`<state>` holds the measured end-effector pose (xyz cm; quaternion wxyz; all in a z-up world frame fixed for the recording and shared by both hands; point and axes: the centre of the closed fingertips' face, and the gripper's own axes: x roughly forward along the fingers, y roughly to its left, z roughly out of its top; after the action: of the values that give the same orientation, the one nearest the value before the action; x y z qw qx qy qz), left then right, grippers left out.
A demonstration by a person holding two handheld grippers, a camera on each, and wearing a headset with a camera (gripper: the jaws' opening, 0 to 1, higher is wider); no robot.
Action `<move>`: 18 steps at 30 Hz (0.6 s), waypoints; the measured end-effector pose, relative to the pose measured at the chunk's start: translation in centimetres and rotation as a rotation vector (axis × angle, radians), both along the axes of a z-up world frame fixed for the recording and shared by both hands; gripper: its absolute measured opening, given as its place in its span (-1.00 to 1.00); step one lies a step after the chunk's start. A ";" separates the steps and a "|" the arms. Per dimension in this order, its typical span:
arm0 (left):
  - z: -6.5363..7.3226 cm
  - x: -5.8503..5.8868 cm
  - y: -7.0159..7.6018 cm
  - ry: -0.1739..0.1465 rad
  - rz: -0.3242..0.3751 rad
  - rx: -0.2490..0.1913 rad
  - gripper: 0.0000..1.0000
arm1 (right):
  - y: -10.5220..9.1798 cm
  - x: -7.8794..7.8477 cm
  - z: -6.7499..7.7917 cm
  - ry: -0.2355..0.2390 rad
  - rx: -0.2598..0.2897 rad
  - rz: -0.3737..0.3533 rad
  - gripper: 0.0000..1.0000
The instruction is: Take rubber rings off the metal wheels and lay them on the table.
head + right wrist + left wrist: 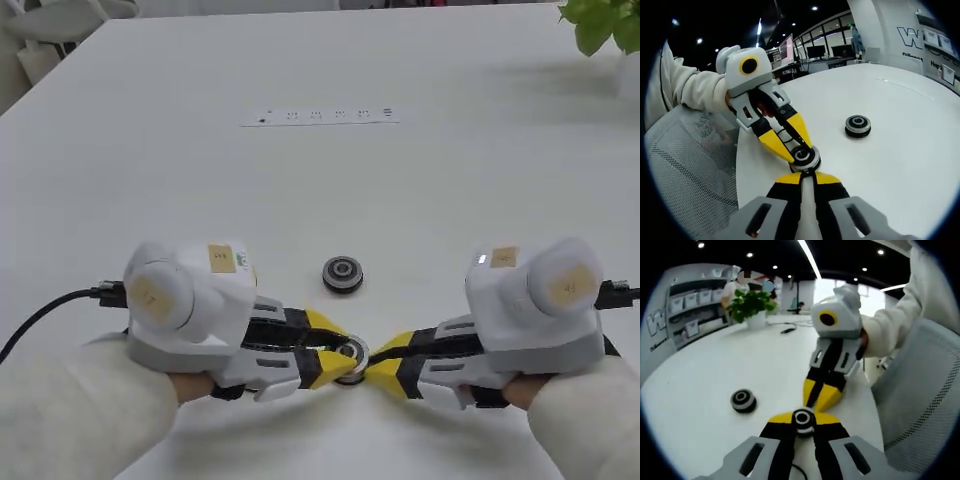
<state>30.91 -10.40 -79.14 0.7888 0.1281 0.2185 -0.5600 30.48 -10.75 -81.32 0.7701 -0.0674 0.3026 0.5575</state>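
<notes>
**Head view.**
- Left gripper [340, 358]: entered from the lower left. Its fingers were clamped on either side of the held wheel [351, 354] at bottom centre, low over the white counter [420, 200].
- Right gripper [378, 364]: entered from the lower right, with its tips set against the right side of the same wheel.
- Second wheel [342, 274]: recorded lying flat just above centre, apart from both grippers, with its dark band in place.
- Power strip [320, 116]: noted near the top of the frame.
- Plant [600, 25]: noted in the upper right corner.

**Left gripper view.**
- The held wheel [803, 419] was seen pinched between the two yellow fingers [782, 417] at bottom centre.
- The right gripper [816, 401] was seen reaching down from the upper right, with its tips touching the wheel's rim.
- The second wheel [743, 401] was logged at lower left.

**Right gripper view.**
- This gripper's own fingers [825, 179] were found pressed almost together at bottom centre. Their tips were on the near edge of the held wheel [805, 156], where the rubber ring [816, 163] sits.
- A pinch on that ring was judged likely, but the contact was too small to be confirmed.
- The second wheel [858, 126] was logged right of centre.

**Step in hand (judged).** The first ring was being stripped, with the wheel braced by the left gripper and the ring caught by the right.

**Next move (judged).**
- A pull by the right gripper away from the wheel would be called for, so that the ring is peeled over the rim while the left clamp is kept firm.
- The ring would then be laid on the counter.
- The second wheel remained to be treated.
</notes>
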 end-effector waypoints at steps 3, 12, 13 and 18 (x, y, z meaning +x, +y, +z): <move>-0.1 0.1 0.0 -0.009 0.003 0.001 -0.73 | -0.1 0.2 0.0 0.001 0.009 -0.019 -0.96; 0.0 0.0 0.0 -0.022 0.004 -0.016 -0.74 | -0.1 0.3 0.1 0.028 0.021 -0.059 -1.00; 0.0 0.0 0.0 -0.017 0.007 -0.021 -0.74 | -0.1 0.3 0.1 0.031 0.023 -0.063 -1.00; 0.0 0.0 0.0 -0.032 -0.001 -0.015 -0.74 | -0.3 0.5 0.1 0.102 0.055 -0.123 -1.00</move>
<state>30.91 -10.43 -79.15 0.7929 0.1312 0.2016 -0.5599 30.97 -11.08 -81.18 0.7881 0.0009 0.3296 0.5199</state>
